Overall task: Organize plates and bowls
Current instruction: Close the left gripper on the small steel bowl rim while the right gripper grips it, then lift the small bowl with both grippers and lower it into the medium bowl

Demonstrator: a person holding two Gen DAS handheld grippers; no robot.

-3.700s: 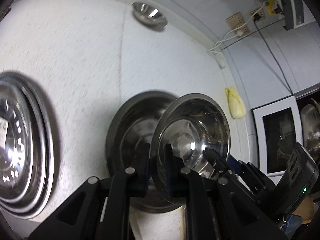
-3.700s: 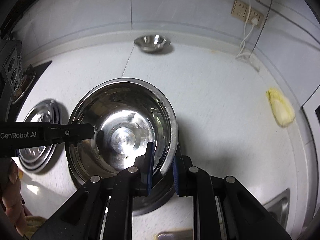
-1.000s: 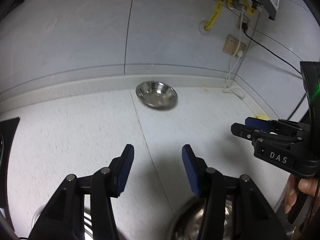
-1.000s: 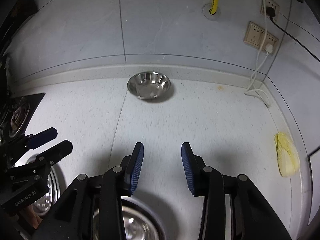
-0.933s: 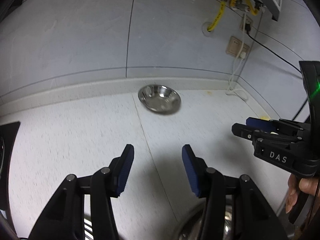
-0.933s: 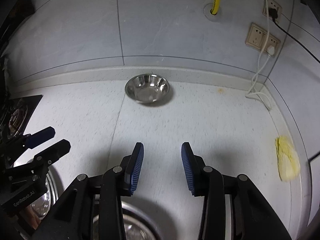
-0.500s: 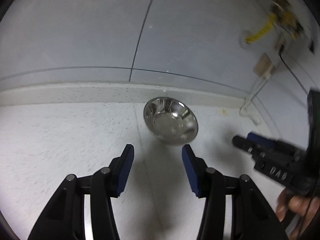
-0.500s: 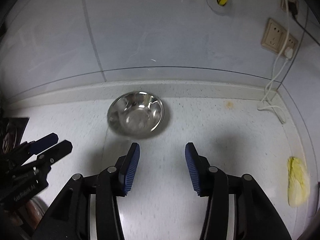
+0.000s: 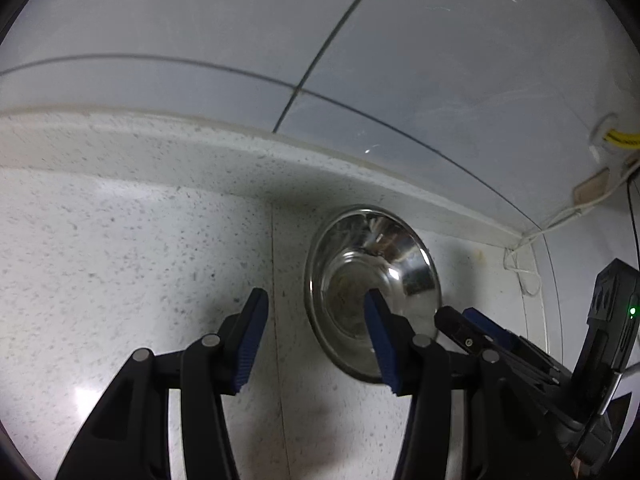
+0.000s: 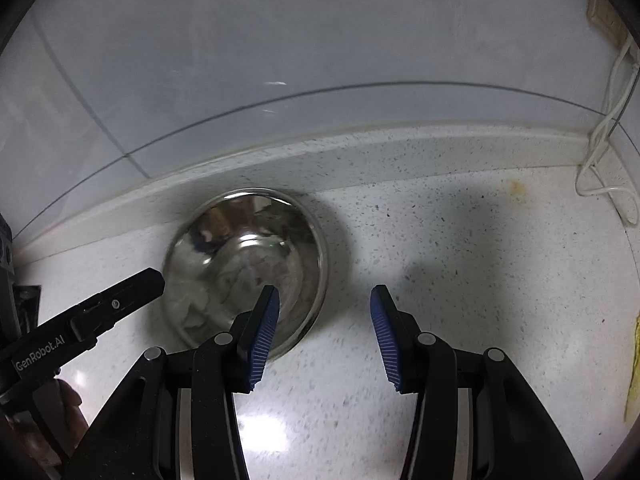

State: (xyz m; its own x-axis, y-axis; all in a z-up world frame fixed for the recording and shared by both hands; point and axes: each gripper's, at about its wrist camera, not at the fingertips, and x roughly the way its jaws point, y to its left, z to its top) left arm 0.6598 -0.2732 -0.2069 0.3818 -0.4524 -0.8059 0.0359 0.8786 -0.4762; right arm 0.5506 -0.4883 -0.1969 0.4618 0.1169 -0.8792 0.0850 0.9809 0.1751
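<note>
A small steel bowl [image 9: 372,280] sits upright on the white speckled counter close to the back wall; it also shows in the right wrist view [image 10: 244,268]. My left gripper [image 9: 316,336] is open and empty, its right finger over the bowl's near-left rim, its left finger over bare counter. My right gripper [image 10: 324,332] is open and empty, its left finger over the bowl's near-right rim, its right finger over counter. Each gripper shows at the edge of the other's view.
The counter's raised back edge [image 9: 160,140] and tiled wall [image 9: 360,40] stand just behind the bowl. A white cable [image 10: 608,152] hangs at the right corner. A yellow cloth [image 10: 634,368] lies at the far right.
Both grippers have let go of the large bowls, opened and moved forward across the counter. The small bowl is now close, between them, at their fingertips.
</note>
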